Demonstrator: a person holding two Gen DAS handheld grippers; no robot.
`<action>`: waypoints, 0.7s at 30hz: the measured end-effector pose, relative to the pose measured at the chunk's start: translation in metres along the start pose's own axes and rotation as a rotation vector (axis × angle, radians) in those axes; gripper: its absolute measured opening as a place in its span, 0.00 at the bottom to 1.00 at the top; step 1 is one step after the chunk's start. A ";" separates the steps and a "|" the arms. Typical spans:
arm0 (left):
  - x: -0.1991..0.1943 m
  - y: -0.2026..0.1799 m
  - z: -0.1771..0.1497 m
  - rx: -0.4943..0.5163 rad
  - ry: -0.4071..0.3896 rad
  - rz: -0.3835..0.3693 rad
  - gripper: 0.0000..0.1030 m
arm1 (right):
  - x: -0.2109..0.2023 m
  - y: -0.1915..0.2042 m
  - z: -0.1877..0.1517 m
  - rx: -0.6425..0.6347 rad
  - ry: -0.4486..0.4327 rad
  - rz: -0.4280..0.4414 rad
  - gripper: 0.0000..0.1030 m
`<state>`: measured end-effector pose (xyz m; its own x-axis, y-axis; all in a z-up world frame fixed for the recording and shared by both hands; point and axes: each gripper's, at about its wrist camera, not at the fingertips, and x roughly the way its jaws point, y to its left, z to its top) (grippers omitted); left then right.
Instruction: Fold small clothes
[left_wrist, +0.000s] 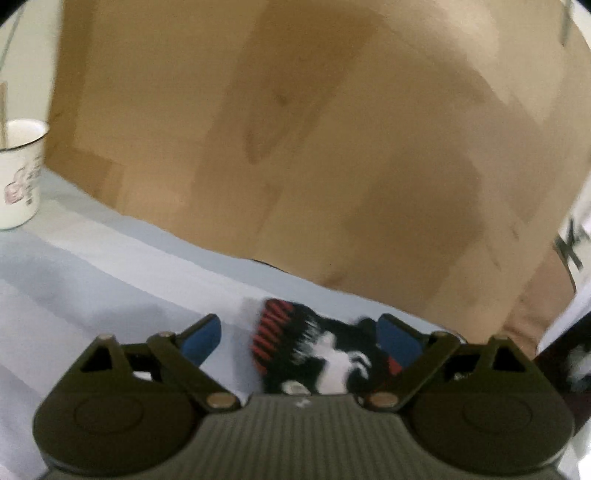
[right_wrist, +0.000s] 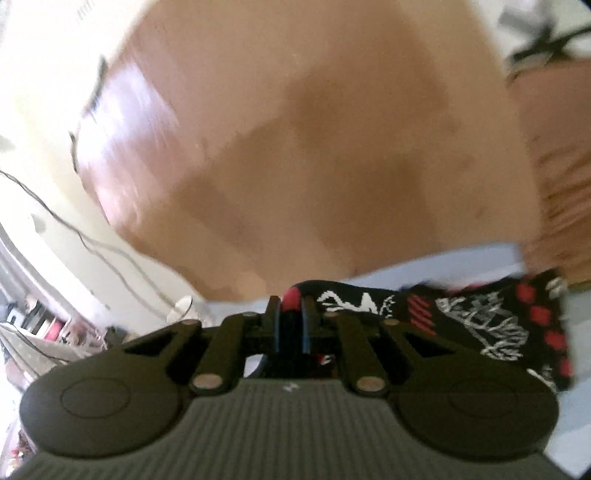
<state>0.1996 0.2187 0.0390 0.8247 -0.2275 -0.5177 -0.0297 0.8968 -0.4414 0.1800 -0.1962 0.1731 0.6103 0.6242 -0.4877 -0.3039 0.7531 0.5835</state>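
Right wrist view: right gripper (right_wrist: 291, 314) clamped on sock (right_wrist: 480, 317) edge, probably mid-fold. Left gripper (left_wrist: 299, 339) wide open, empty. Next: carry edge across, release.

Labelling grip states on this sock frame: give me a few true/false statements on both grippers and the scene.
1. The right gripper has its jaws shut on the black, red and white sock. True.
2. The left gripper is clamped shut. False: its jaws stand wide open, the sock between them, not pinched.
3. A white mug stands on the pale blue cloth. True.
4. The sock is plain grey. False: black with red and white patterning.
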 end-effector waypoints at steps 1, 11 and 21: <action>0.001 0.004 0.002 -0.013 -0.007 0.012 0.92 | 0.026 0.000 -0.002 0.005 0.031 0.005 0.13; 0.013 0.022 0.008 -0.044 0.003 0.000 0.92 | 0.185 -0.032 -0.029 0.117 0.249 0.069 0.51; 0.027 0.011 -0.006 0.012 0.049 0.013 0.92 | 0.038 -0.097 -0.036 -0.264 -0.136 -0.353 0.58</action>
<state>0.2183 0.2201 0.0162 0.7955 -0.2343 -0.5589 -0.0330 0.9042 -0.4259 0.2060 -0.2384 0.0743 0.7952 0.2999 -0.5270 -0.2249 0.9530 0.2029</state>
